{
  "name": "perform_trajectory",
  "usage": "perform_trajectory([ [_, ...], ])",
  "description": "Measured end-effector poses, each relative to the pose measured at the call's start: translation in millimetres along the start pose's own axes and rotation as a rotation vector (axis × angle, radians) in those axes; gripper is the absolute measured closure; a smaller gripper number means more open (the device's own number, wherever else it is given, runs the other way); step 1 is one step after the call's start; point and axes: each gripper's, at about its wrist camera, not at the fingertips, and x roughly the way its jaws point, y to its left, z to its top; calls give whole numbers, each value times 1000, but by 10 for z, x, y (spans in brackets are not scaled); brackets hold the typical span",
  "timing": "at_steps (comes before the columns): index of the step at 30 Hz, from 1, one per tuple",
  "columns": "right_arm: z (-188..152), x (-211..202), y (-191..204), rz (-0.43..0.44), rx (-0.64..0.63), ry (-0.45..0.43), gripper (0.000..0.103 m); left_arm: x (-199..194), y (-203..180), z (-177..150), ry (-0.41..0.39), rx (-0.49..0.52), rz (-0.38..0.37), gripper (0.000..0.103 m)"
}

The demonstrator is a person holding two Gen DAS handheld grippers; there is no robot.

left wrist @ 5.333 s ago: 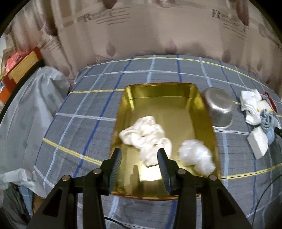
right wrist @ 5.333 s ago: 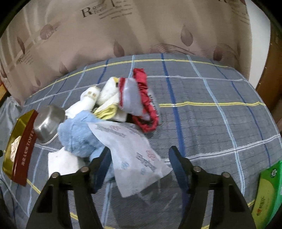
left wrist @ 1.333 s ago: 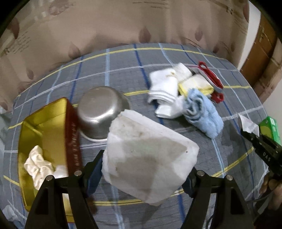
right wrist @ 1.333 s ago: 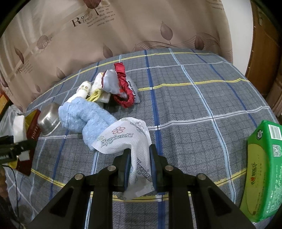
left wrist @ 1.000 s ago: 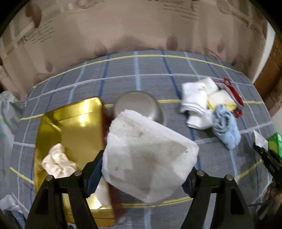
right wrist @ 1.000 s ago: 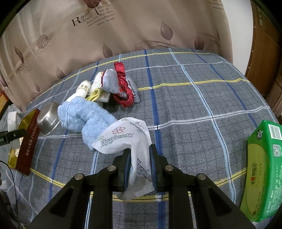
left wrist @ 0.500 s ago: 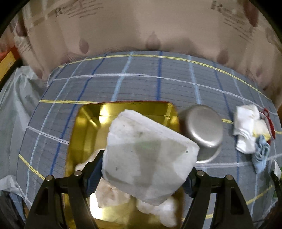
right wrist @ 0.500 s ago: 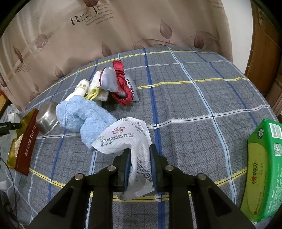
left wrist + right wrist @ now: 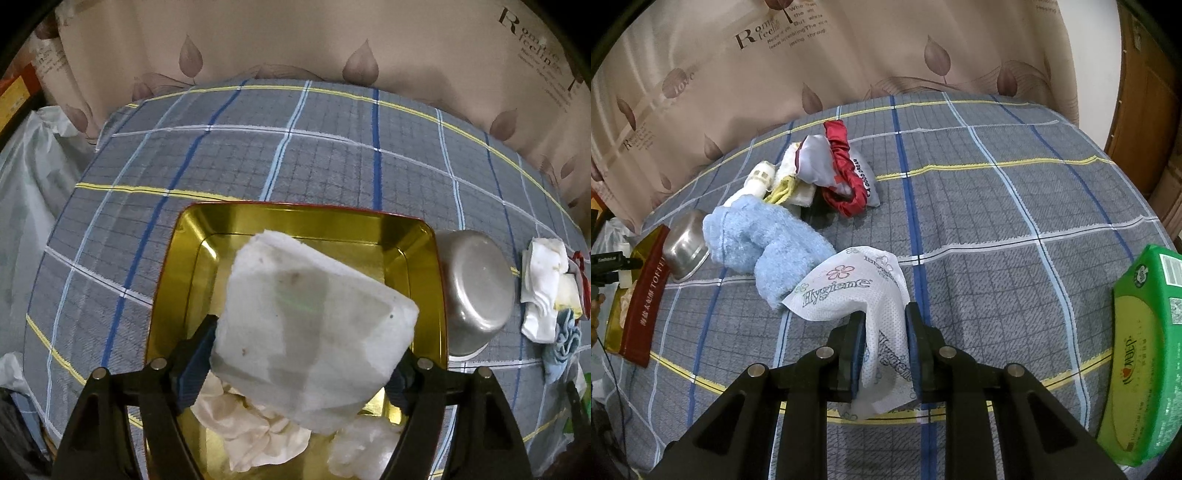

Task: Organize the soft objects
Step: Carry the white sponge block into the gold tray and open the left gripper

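My left gripper is shut on a wide white sponge block and holds it above the gold tin tray. Crumpled white cloths lie in the tray under it. My right gripper is shut on a white "Hygiene" mesh bag above the checked cloth. A light blue fuzzy towel lies just left of the bag. Behind it are white and yellow cloths and a red and grey pouch.
An upturned steel bowl stands right of the tray, also in the right wrist view. A green box lies at the right edge. A curtain hangs behind the bed. A plastic sheet lies at the left.
My left gripper has swung left with the sponge, from over the bowl and cloth pile to over the gold tray. The right gripper has stayed shut on the mesh bag, barely moving.
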Motion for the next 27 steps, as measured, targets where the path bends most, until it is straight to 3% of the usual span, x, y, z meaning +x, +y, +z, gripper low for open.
perform_trajectory([
  [13, -13, 20, 15, 0, -2, 3, 83, 25, 7, 35, -2, 19, -7, 19],
  [17, -10, 16, 12, -1, -2, 3, 83, -14, 46, 51, -5, 8, -50, 19],
  [27, -14, 23, 22, -1, -10, 1, 83, -129, 23, -36, -7, 59, 33, 19],
])
